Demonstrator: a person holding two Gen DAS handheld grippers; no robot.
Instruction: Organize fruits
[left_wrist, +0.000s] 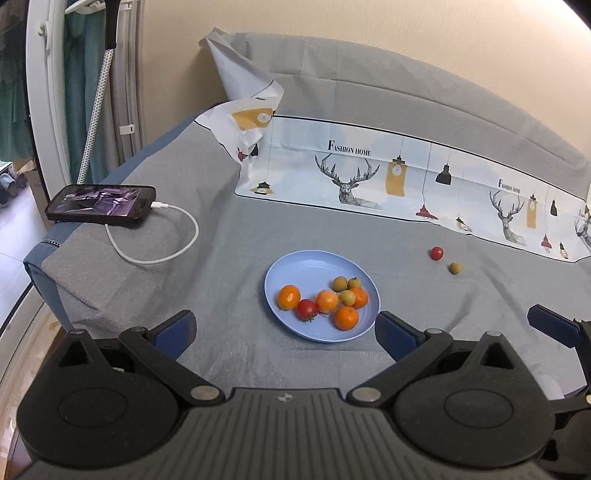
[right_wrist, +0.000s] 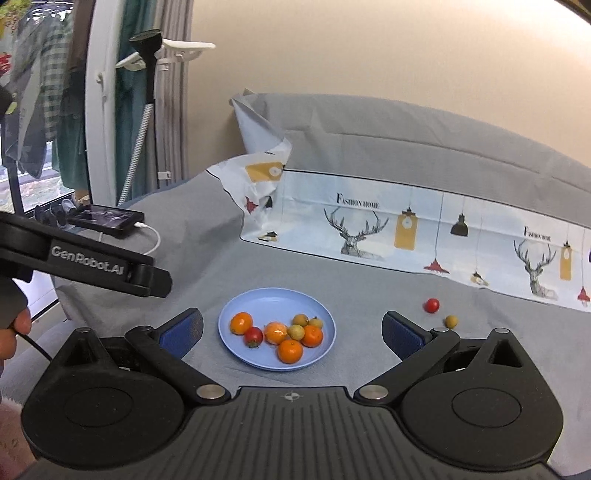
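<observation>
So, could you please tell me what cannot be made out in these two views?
- Blue plate: in the left wrist view its near right rim is covered by the left gripper finger.
- Small greenish fruits: too small to name in either view.
- Phone: its screen is too distorted to read.
- Right gripper: the left wrist view's right edge cuts it off.
</observation>
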